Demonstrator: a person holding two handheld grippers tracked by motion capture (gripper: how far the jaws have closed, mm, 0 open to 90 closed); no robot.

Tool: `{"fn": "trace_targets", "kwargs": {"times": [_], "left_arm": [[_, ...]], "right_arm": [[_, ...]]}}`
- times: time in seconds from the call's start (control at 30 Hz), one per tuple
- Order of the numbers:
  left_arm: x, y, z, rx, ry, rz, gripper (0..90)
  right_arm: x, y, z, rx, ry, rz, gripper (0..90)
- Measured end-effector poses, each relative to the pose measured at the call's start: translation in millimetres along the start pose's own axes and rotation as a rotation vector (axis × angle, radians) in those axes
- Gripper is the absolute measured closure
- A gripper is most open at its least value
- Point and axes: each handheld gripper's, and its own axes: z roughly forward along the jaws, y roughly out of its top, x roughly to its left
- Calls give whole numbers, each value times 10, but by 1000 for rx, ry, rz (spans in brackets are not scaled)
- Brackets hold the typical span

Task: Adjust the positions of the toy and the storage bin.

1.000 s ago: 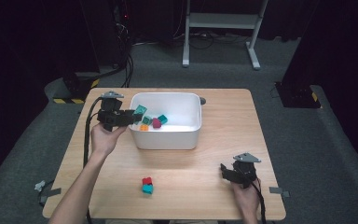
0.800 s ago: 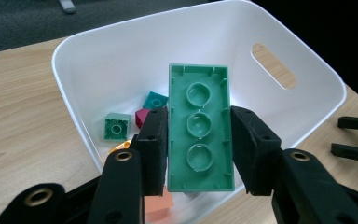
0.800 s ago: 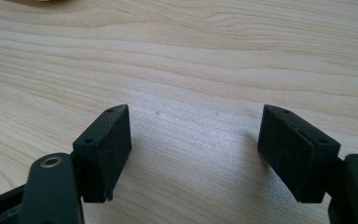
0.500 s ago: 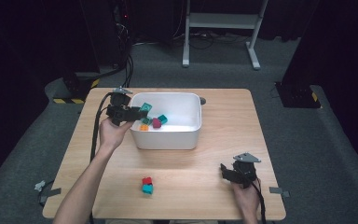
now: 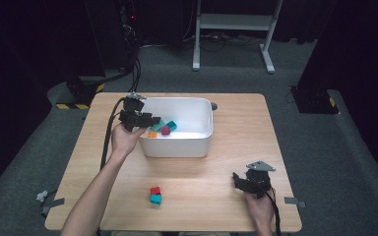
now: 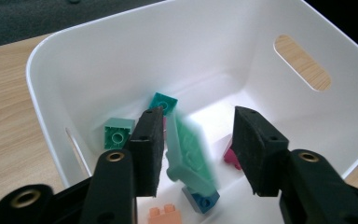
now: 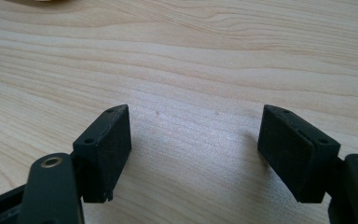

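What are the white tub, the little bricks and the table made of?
The tub looks like smooth, slightly glossy moulded plastic: rounded corners and a cut-out handle slot. The bricks, like the pale green one, seem hard coloured plastic with round studs on top. The table shows pale wood grain with a matte finish; whether it is solid wood or a printed surface I cannot tell.

White bin [image 6: 98,60], mint-green plate [image 6: 189,154], red-and-teal bricks [image 5: 155,194], light wood table [image 5: 236,123], black tool pads [image 6: 150,149].

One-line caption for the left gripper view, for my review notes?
Left gripper, jaws just opening, releases a blurred mint-green brick over the white bin.
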Motion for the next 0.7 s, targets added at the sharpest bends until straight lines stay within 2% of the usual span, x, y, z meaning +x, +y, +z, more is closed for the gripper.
{"fn": "trace_targets", "kwargs": {"times": [0.17, 0.33, 0.53, 0.7], "left_arm": [[-45, -37, -67, -9, -6, 5, 462], [-134, -148, -250, -43, -33, 33, 440], [-209, -391, -462, -68, -53, 47, 432], [-262, -614, -568, -74, -70, 49, 424]], "right_arm": [[1, 0, 0, 0, 1, 2, 256], [0, 0, 0, 0, 0, 0, 256], [1, 0, 0, 0, 0, -1, 256], [2, 0, 0, 0, -1, 0, 256]]}}
